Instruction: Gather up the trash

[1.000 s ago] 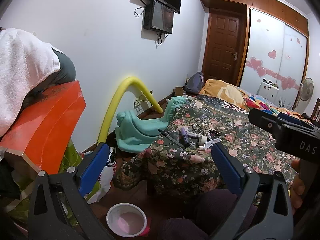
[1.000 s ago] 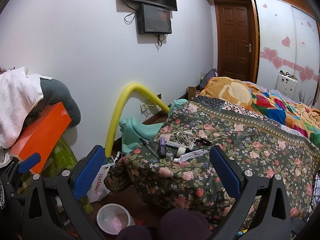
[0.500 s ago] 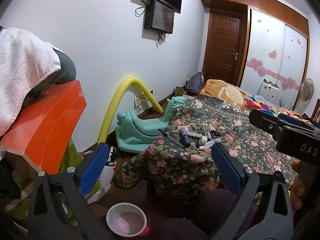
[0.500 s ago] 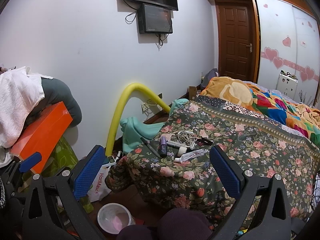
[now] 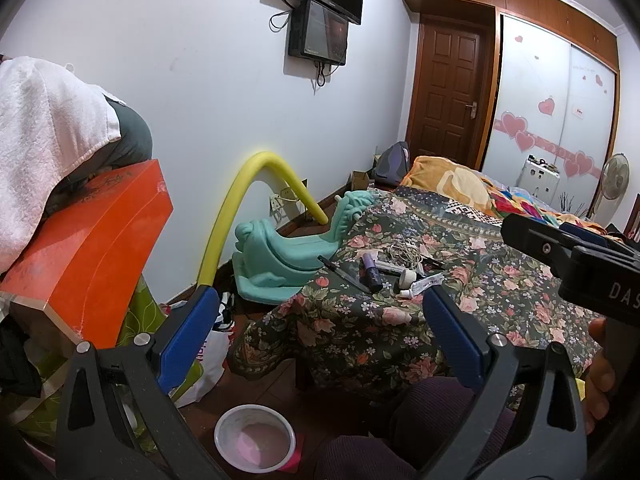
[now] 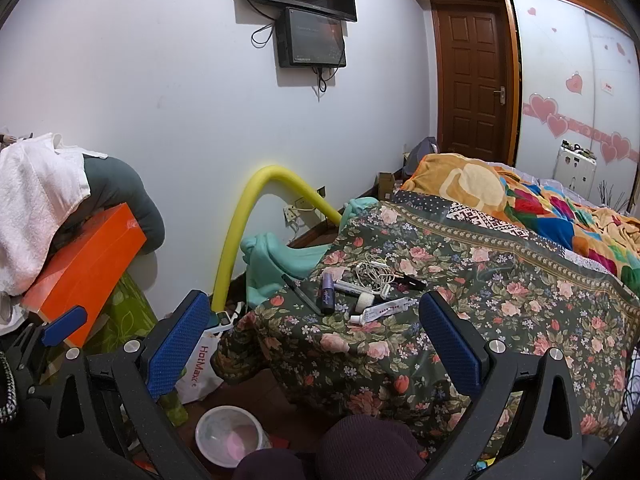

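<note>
Small items lie on the corner of the floral bedspread [image 6: 500, 300]: a purple tube [image 6: 327, 293], a white tube [image 6: 382, 310], a black pen [image 6: 301, 294], a white cable tangle [image 6: 372, 270] and a small white cap [image 6: 364, 301]. They also show in the left wrist view, with the purple tube [image 5: 371, 271] among them. A white bin [image 5: 254, 440] with a pink liner stands on the floor below; it shows in the right wrist view [image 6: 228, 434] too. My left gripper [image 5: 316, 340] is open and empty. My right gripper [image 6: 312, 340] is open and empty, well short of the bed.
A yellow foam tube [image 6: 256, 216] arches by the wall over a teal plastic seat [image 5: 280, 252]. An orange box [image 5: 88, 252] under towels is at left. A white shopping bag [image 6: 200, 364] lies on the floor. My knee [image 6: 360, 448] is at the bottom.
Both views have shifted very slightly; the scene sits a touch further right and lower. Nothing was picked up or moved.
</note>
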`<state>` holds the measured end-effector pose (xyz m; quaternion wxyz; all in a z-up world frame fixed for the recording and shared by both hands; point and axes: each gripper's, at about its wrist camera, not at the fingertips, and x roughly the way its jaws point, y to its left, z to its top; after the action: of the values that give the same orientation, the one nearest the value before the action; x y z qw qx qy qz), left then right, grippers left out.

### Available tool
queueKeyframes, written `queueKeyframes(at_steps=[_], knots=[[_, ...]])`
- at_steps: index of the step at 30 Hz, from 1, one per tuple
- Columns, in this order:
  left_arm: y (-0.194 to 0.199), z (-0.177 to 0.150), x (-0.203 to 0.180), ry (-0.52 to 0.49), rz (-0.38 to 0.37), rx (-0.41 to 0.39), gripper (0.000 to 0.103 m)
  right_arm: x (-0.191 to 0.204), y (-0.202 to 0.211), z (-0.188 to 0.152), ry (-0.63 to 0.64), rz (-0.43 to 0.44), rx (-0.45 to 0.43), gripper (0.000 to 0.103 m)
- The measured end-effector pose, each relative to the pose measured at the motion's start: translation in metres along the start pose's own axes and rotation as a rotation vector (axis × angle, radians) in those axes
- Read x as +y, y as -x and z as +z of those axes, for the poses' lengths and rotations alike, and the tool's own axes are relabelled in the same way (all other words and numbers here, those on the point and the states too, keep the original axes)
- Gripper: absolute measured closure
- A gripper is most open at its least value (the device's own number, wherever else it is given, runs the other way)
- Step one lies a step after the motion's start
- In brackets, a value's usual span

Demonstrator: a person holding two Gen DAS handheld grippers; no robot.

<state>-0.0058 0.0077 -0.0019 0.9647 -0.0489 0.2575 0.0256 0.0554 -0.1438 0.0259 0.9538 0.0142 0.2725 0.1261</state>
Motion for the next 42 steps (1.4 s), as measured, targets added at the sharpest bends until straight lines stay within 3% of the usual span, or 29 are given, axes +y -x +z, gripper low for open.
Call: queueKeyframes(at_steps=[31, 42], knots=[[-0.002, 0.006, 0.002, -0.008, 0.030, -0.002, 0.000, 0.000, -0.014, -0.005, 0.026, 0.016, 0.038, 0.000], [-0.040, 0.016, -0.014, -0.010, 0.088, 0.033, 0.001, -0.026, -0.037, 0.005, 0.089, -0.037, 0.003, 0.000]])
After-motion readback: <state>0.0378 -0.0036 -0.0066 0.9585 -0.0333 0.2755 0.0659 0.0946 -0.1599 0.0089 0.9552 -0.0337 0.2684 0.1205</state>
